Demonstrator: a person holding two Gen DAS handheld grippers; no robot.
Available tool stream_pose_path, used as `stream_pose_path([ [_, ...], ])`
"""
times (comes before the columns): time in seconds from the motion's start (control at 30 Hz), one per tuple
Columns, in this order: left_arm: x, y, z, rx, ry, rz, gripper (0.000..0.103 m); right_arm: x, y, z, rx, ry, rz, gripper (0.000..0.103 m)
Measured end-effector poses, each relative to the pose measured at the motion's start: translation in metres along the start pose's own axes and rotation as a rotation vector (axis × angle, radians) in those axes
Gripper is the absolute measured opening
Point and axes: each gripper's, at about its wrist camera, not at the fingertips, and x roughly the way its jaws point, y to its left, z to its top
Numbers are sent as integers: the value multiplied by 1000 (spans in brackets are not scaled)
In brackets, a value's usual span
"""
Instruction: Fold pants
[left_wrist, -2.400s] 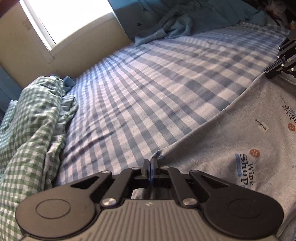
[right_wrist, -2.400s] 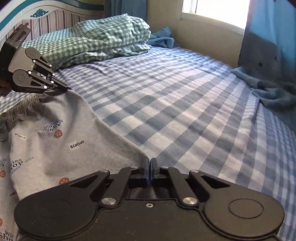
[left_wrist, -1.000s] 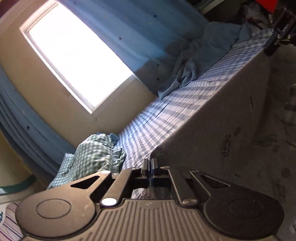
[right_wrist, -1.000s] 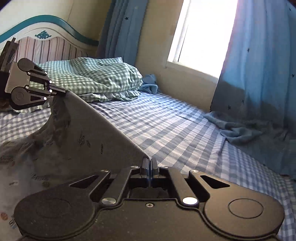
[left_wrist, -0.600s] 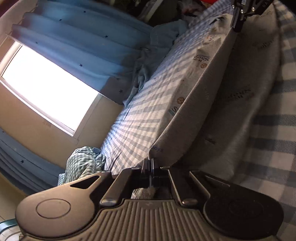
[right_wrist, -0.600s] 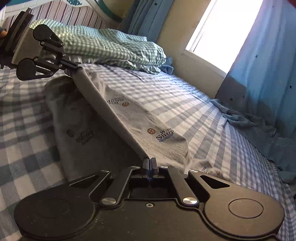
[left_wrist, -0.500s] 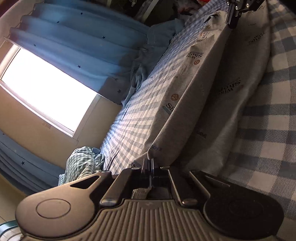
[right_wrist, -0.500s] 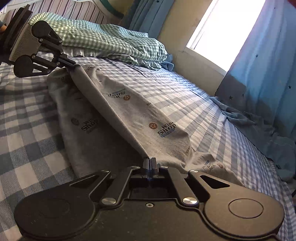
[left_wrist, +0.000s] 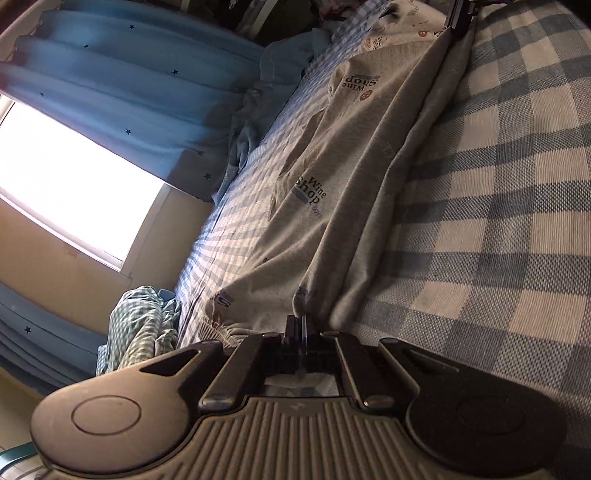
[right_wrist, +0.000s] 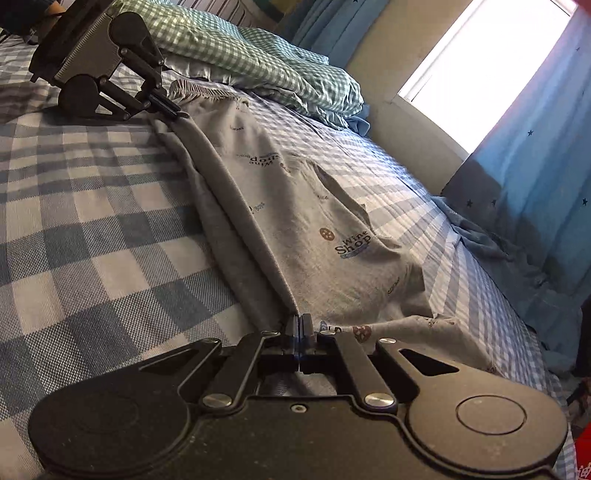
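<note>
Pants lie lengthwise on the bed, grey with printed logos, folded over so the long doubled edge runs straight between the two claws. Left claw pinched tight on one end of that edge, near the frilled waistband; cloth rises right out of the closed tips. Right claw likewise clamped on the other end, fold ridge leading away from its tips. Each claw shows up in the other's view: left one at the far top left of the right view, biting the fold; right one at the top of the left view, on the same edge. Both low, just above the checked sheet. Count: 1 pants, 2 claws, 1 green check pillow by the waistband end, 1 blue curtain, 1 window, 1 crumpled blue cloth at the bed's far side
</note>
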Motion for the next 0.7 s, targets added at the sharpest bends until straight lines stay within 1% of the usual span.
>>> stream_pose_path([
  [0.1,-1,3,0,-38,14,-16,1,-1,6,-4,-4,-1,-7,0],
  [0.17,-1,8,2,-77,26,-34,3,0,10,-7,-12,-6,-21,0],
  [0.2,-2,11,4,-104,33,-41,5,0,11,-8,-9,-6,-22,0],
  [0.23,-4,17,7,-148,49,-56,13,-1,10,-8,-4,-10,-22,0],
  [0.27,-6,26,11,-210,70,-74,18,-4,6,-9,17,-12,-21,1],
  [0.3,-8,35,15,-284,80,-96,35,-8,0,-9,56,-11,-15,6],
  [0.33,-13,42,20,-358,74,-116,62,-15,-8,-11,101,-15,-8,13],
  [0.37,-21,50,27,-431,62,-134,75,-22,-17,-16,150,-21,-11,20],
  [0.4,-25,53,37,-475,38,-147,92,-30,-28,-22,199,-26,-20,37],
  [0.43,-32,55,50,-509,0,-151,97,-39,-40,-30,251,-33,-34,53],
  [0.47,-35,54,62,-528,-32,-158,97,-48,-55,-40,307,-35,-51,62],
  [0.53,-41,45,102,-547,-79,-182,101,-59,-90,-60,401,-12,-85,85],
  [0.57,-40,39,121,-551,-94,-185,101,-62,-108,-71,447,7,-106,90],
  [0.6,-36,30,145,-551,-117,-197,101,-61,-130,-81,498,28,-136,98],
  [0.63,-33,21,168,-547,-138,-223,101,-59,-151,-90,546,42,-160,99],
  [0.7,-22,2,209,-535,-189,-313,101,-49,-198,-107,635,66,-170,101],
])
